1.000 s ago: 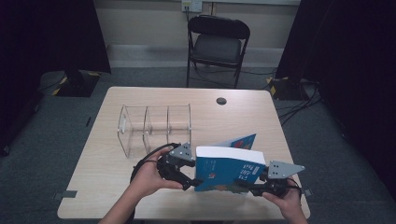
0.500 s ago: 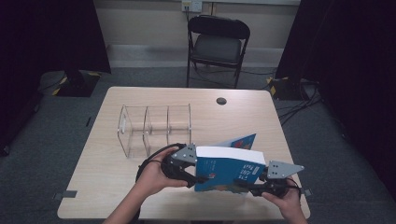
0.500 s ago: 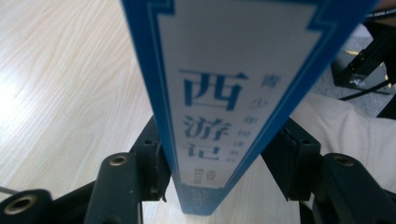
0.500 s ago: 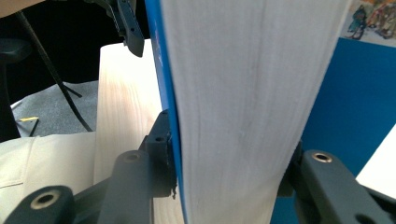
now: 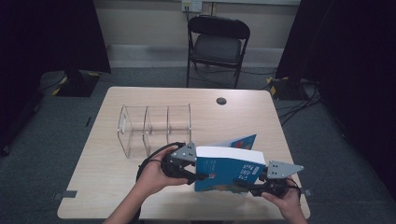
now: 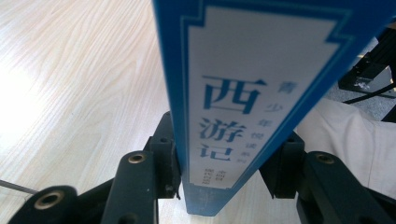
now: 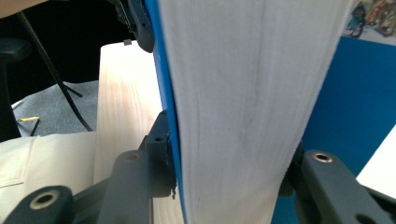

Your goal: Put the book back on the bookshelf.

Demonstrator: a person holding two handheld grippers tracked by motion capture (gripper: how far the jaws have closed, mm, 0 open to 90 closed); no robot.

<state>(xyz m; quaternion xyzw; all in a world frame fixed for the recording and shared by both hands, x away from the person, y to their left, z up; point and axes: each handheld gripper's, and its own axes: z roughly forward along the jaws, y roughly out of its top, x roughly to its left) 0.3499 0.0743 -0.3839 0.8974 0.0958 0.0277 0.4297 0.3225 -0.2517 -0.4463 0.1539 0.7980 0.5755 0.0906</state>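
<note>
From above, a blue book (image 5: pixel 227 171) stands upright near the front edge of the worktop (image 5: pixel 233 119), held between the left tool (image 5: pixel 198 176) at its spine end and the right tool (image 5: pixel 247 184) at its page end; a clear divided rack (image 5: pixel 154 128) stands just behind and to the left.

Along the left tool (image 6: pixel 219 175), the jaws, which have just been closing, now pinch the book's spine (image 6: pixel 233 107) from both sides.

Along the right tool (image 7: pixel 229 172), the jaws clamp the white page block (image 7: pixel 243 93), front cover splayed.

The step looks like securing a two-sided grip; next comes lifting and steering the book toward a rack slot.
</note>
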